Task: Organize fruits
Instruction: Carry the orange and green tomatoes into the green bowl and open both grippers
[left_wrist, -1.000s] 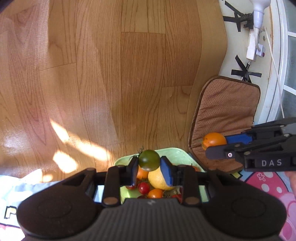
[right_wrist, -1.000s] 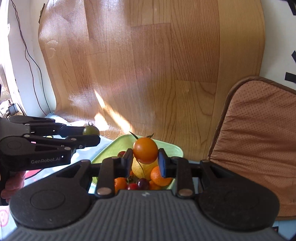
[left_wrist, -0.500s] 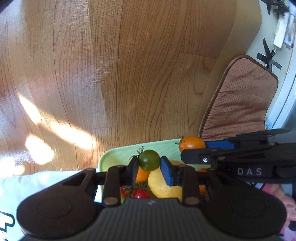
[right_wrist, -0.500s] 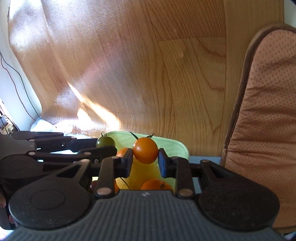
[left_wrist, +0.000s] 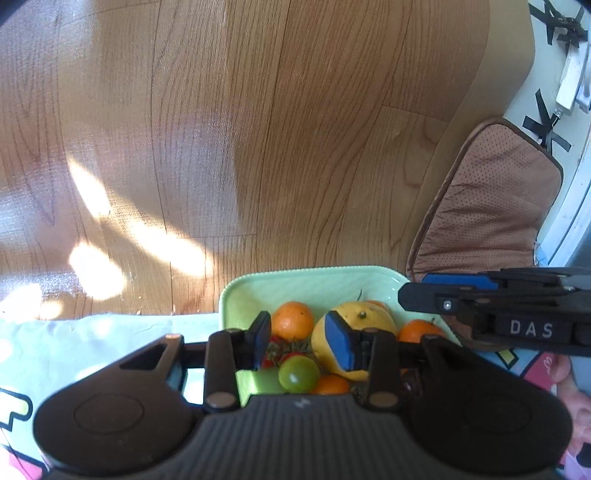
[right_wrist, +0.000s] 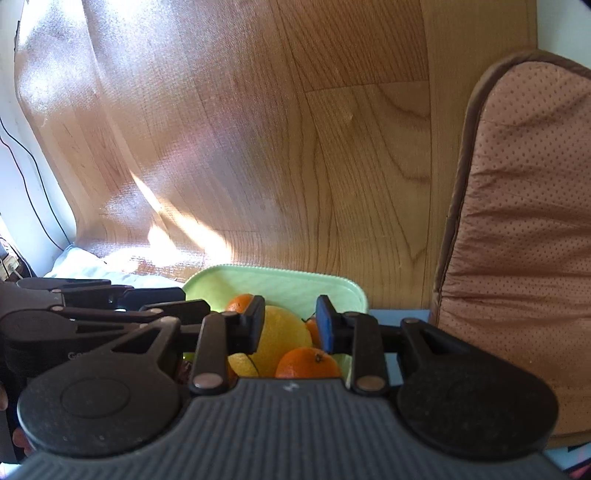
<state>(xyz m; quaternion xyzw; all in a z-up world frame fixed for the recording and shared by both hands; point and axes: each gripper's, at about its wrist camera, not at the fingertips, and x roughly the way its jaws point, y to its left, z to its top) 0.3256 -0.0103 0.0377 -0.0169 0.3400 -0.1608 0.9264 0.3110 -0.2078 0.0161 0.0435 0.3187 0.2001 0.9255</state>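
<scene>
A light green tray (left_wrist: 258, 291) holds mandarins (left_wrist: 293, 319), a large yellow citrus (left_wrist: 364, 317) and small red tomatoes. My left gripper (left_wrist: 301, 339) hovers low over it with its jaws opening. The green tomato (left_wrist: 298, 373) lies in the tray just below the pads, free of them. My right gripper (right_wrist: 290, 325) is over the tray (right_wrist: 295, 284) too, jaws apart with nothing between them; the yellow citrus (right_wrist: 284, 332) and a mandarin (right_wrist: 308, 363) show behind. The orange tomato cannot be told apart from the other orange fruit. Each gripper appears in the other's view, the right gripper (left_wrist: 410, 291) and the left gripper (right_wrist: 184, 299).
A brown perforated cushion (left_wrist: 491, 199) lies on the wood floor right of the tray, large in the right wrist view as the cushion (right_wrist: 524, 221). The tray sits on a patterned cloth (left_wrist: 92, 339). Cables (right_wrist: 22, 166) run along the left wall. A person's hand (left_wrist: 569, 380) holds the right gripper.
Both grippers sank closer to the tray. The green tomato dropped out of the left jaws into the tray. The orange tomato is gone from between the right jaws.
</scene>
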